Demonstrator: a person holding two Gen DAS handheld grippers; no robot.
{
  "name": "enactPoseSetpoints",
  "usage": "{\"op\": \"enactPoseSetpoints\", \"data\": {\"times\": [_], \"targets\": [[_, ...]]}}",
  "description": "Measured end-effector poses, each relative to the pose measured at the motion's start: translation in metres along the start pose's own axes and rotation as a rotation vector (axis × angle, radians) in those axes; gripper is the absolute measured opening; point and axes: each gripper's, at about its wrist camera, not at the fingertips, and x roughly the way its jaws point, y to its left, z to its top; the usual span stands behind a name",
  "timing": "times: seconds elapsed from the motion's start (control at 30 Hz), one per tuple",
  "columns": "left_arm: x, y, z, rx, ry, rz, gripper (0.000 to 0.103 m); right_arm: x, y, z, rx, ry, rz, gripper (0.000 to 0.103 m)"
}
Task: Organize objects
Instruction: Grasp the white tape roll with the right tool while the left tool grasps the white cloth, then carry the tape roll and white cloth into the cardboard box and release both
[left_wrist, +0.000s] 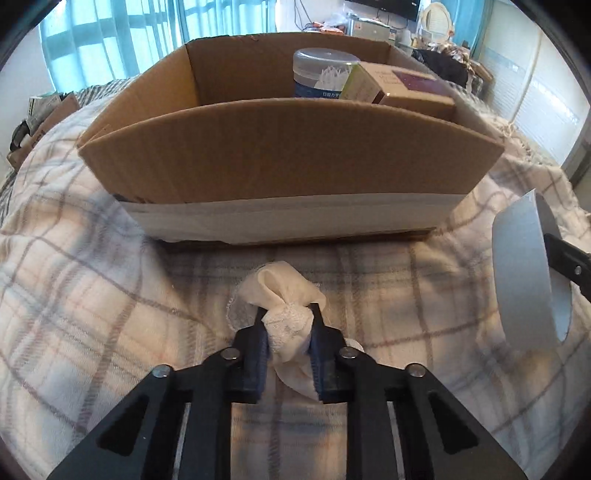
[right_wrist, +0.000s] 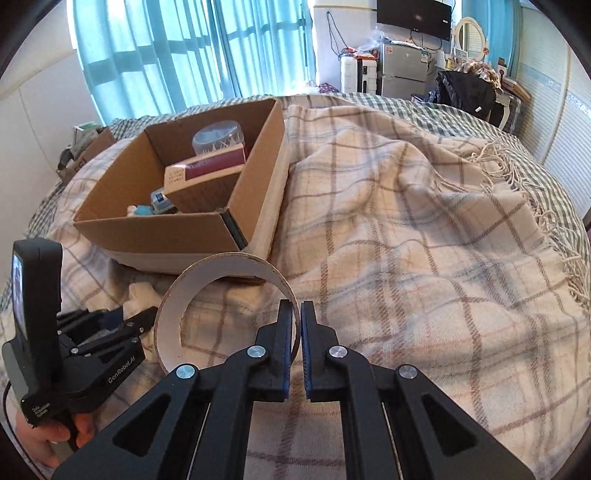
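My left gripper (left_wrist: 287, 308) is shut on a knotted white sock (left_wrist: 284, 325) that lies on the plaid blanket (left_wrist: 92, 295), just in front of the cardboard box (left_wrist: 288, 155). The sock bulges out past both pads. My right gripper (right_wrist: 296, 307) is shut on the wall of a wide tape roll (right_wrist: 221, 288), held upright off the blanket; the same tape roll (left_wrist: 524, 273) shows at the right edge of the left wrist view. The left gripper (right_wrist: 122, 325) appears low on the left in the right wrist view, a hand (right_wrist: 48, 439) around its handle.
Inside the box (right_wrist: 177, 229) stand a clear round tub (right_wrist: 218, 140), a tan and maroon carton (right_wrist: 207, 173) and small items at the bottom. The blanket (right_wrist: 406, 240) spreads to the right of the box. Curtains, a fridge and shelves stand behind the bed.
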Motion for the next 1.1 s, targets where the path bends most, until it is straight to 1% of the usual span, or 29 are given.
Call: {"op": "enactPoseSetpoints", "data": {"times": [0.07, 0.17, 0.23, 0.33, 0.43, 0.53, 0.6, 0.7, 0.83, 0.9, 1.03, 1.1], "targets": [[-0.008, 0.004, -0.002, -0.017, -0.001, -0.020, 0.017, -0.005, 0.002, -0.002, -0.005, -0.007, -0.002, 0.004], [-0.028, 0.012, -0.005, -0.069, -0.011, -0.061, 0.015, -0.015, 0.008, -0.008, -0.008, -0.019, 0.006, 0.004], [-0.047, 0.013, -0.006, -0.067, -0.042, -0.088, 0.015, -0.024, 0.014, -0.010, -0.009, -0.033, 0.022, 0.004], [-0.076, 0.015, -0.005, -0.046, -0.096, -0.105, 0.015, -0.037, 0.023, -0.010, -0.019, -0.054, 0.026, 0.004], [-0.104, 0.021, 0.003, -0.042, -0.157, -0.122, 0.015, -0.055, 0.033, -0.007, -0.033, -0.084, 0.034, 0.004], [-0.123, 0.027, 0.012, -0.050, -0.196, -0.133, 0.015, -0.071, 0.042, 0.002, -0.053, -0.114, 0.048, 0.004], [-0.134, 0.032, 0.022, -0.043, -0.214, -0.147, 0.015, -0.081, 0.050, 0.015, -0.071, -0.145, 0.050, 0.004], [-0.146, 0.037, 0.039, -0.019, -0.254, -0.116, 0.015, -0.090, 0.063, 0.041, -0.108, -0.180, 0.048, 0.004], [-0.144, 0.047, 0.074, -0.008, -0.270, -0.109, 0.015, -0.095, 0.082, 0.084, -0.160, -0.228, 0.047, 0.004], [-0.141, 0.052, 0.097, -0.002, -0.278, -0.081, 0.015, -0.093, 0.091, 0.108, -0.187, -0.248, 0.036, 0.004], [-0.131, 0.056, 0.133, 0.005, -0.285, -0.080, 0.015, -0.077, 0.101, 0.151, -0.213, -0.278, 0.024, 0.004], [-0.119, 0.057, 0.149, 0.017, -0.287, -0.046, 0.015, -0.065, 0.101, 0.165, -0.210, -0.294, 0.020, 0.004]]}}
